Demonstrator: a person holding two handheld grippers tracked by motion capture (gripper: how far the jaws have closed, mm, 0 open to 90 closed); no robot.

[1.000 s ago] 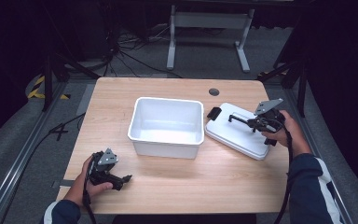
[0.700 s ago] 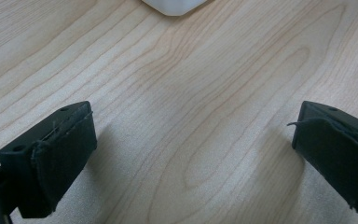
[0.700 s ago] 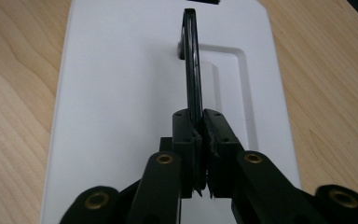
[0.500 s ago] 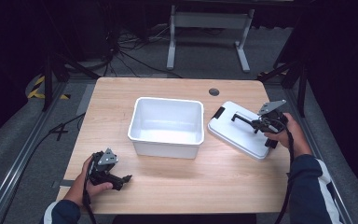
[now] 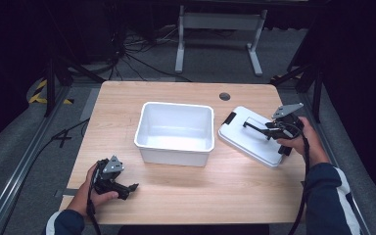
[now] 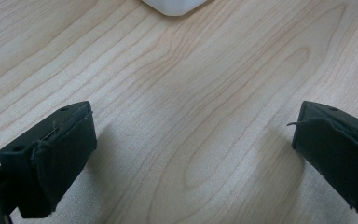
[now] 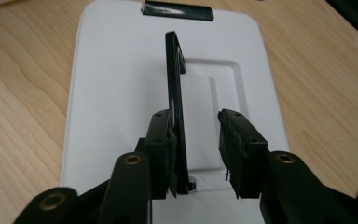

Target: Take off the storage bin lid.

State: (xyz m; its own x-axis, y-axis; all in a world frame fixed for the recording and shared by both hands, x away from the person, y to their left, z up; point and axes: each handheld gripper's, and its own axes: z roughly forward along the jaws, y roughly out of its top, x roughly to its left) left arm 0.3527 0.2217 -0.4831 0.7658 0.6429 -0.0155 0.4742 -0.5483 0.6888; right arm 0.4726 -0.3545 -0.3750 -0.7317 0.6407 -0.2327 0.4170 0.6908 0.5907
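- My right gripper (image 7: 193,154) sits over the near end of the white lid (image 7: 121,84), and its jaws have just been opening: they stand a little apart now.
- The lid's black handle (image 7: 175,88) stands upright between those jaws. It lies against the left pad, while the right pad is clear of it with a gap, so nothing is squeezed.
- In the high view, my right gripper (image 5: 270,128) and right hand (image 5: 298,137) are at the right side of the wooden table (image 5: 235,191), above the lid (image 5: 249,142), which lies flat on the tabletop.
- A black clip (image 7: 177,10) shows at the lid's far edge.
- The lid lies just beside the open white tub (image 5: 175,132), to its right and apart from it; the tub stands mid-table.
- My left gripper (image 5: 127,188) rests at the table's near left corner in my left hand (image 5: 98,193), well apart from the tub.
- Its jaws gape wide over bare wood, holding nothing, with a corner of the tub (image 6: 175,5) ahead.
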